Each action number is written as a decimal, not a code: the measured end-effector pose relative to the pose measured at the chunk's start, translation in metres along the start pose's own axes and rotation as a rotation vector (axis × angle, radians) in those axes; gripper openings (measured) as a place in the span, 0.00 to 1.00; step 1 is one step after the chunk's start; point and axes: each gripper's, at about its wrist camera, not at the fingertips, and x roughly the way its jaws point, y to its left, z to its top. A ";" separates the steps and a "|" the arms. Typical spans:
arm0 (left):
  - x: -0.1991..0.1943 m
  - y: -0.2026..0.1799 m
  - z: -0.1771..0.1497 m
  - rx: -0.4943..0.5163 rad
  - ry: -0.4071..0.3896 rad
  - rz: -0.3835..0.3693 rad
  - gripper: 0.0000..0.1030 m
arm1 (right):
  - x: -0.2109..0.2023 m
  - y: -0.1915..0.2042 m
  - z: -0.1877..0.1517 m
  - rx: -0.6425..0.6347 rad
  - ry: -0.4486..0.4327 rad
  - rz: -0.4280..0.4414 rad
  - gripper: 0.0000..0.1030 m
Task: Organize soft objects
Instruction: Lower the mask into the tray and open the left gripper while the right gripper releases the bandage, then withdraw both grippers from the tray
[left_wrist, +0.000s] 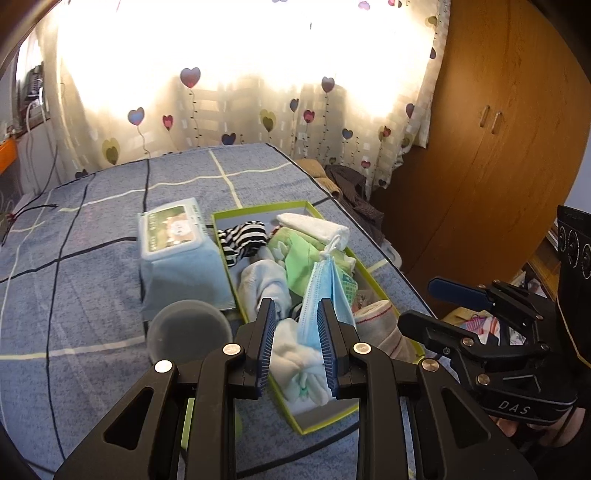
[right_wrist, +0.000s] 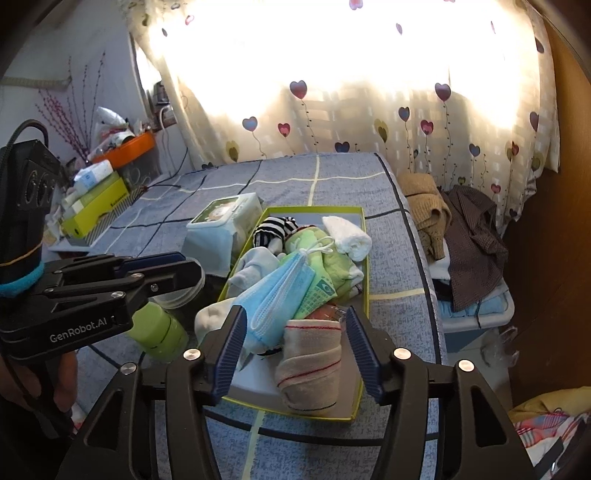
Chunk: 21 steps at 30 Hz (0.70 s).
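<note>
Left wrist view: your left hand-held gripper (left_wrist: 298, 345) stands part open above the near end of the green-rimmed box (left_wrist: 373, 281), with the blue face mask (left_wrist: 320, 295) lying against its right finger; whether the pads pinch it you cannot tell from here. Right wrist view: your right hand-held gripper (right_wrist: 295, 350) is spread wide with nothing clamped, its fingers either side of the rolled beige sock with red stripes (right_wrist: 310, 363), which lies in the near end of the box (right_wrist: 364, 295). Same view shows the mask (right_wrist: 277, 295) draped across the pile, its ear loops toward the rolled white towel (right_wrist: 347, 234). Further back in the box sit a striped black-and-white cloth (right_wrist: 275, 229) and green fabric (right_wrist: 332, 262). Box rests on the blue checked bed (right_wrist: 332, 177), a tissue pack (right_wrist: 221, 229) just beside its left wall. A green bottle (right_wrist: 159, 332) lies near the box's near-left corner.
</note>
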 end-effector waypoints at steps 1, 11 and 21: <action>-0.003 0.001 -0.001 -0.003 -0.007 0.012 0.24 | -0.002 0.003 0.000 -0.006 -0.003 -0.002 0.56; -0.036 0.013 -0.020 -0.054 -0.045 0.102 0.24 | -0.017 0.039 -0.004 -0.064 -0.011 0.015 0.62; -0.056 0.018 -0.044 -0.079 -0.059 0.139 0.24 | -0.019 0.065 -0.018 -0.108 0.013 0.015 0.62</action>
